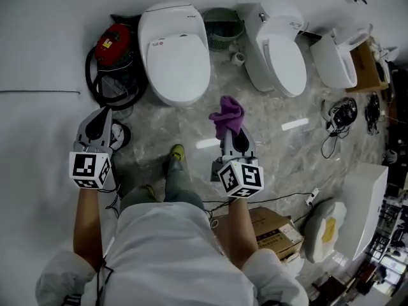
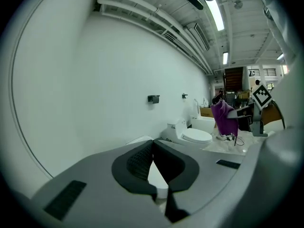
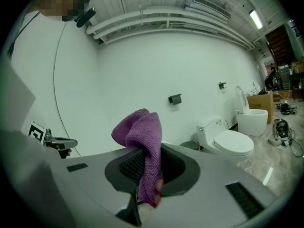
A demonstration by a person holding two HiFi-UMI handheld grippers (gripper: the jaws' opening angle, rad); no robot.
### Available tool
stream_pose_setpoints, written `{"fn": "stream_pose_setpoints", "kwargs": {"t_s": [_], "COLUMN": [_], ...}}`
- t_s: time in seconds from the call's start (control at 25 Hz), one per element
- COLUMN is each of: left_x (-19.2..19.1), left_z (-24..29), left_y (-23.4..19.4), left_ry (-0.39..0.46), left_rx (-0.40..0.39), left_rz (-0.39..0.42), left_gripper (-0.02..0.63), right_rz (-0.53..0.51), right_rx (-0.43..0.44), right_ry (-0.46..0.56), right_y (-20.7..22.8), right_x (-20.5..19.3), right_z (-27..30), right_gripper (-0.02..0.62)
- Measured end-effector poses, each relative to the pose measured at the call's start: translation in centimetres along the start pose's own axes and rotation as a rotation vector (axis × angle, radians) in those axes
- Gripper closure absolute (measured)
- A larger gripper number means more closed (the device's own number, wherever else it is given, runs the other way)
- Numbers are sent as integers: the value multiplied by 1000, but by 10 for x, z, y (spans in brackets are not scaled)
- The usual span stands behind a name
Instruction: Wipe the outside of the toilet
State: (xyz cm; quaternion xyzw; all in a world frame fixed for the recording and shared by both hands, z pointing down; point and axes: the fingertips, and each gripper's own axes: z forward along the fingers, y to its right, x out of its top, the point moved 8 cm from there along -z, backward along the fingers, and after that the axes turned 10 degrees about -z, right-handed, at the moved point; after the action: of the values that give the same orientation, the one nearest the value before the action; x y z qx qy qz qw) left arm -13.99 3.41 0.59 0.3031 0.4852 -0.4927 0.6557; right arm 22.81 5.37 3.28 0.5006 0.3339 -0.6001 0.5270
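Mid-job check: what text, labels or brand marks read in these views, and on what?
None reads clearly.
Dark mark on the tank of the nearest white ceramic toilet: too small to read.
Yellow label on the red machine with black hose: blurred.
Print on the brown cardboard box: too small.

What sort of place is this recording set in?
Most likely a sanitary-ware showroom or test hall, not a home bathroom: a left toilet, middle toilet and right toilet stand in a row along one white wall, a cardboard box sits on the floor, and exposed ceiling pipes run overhead.
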Motion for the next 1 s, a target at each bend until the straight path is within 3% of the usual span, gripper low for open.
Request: {"fn": "stream_pose_setpoints", "kwargs": {"t_s": [0.2, 0.48, 0.72, 1.0], "left_x": [-7, -26, -47, -110], "left_z": [37, 65, 89, 90], "left_y": [9, -8, -24, -56], "left_ry": [-42, -98, -95, -99], "left_rx": [34, 59, 23, 3], "left_rz": [-5, -29, -21, -54], "left_gripper": [589, 589, 589, 589], "right_rz": [13, 43, 42, 21], "right_rx": [65, 130, 131, 97], "right_ry": [-70, -119, -157, -123], "right_y": [23, 15, 7, -18], "right_x": [-18, -43, -77, -127], "right_z": [51, 87, 100, 118], "right_gripper": [528, 528, 528, 528]}}
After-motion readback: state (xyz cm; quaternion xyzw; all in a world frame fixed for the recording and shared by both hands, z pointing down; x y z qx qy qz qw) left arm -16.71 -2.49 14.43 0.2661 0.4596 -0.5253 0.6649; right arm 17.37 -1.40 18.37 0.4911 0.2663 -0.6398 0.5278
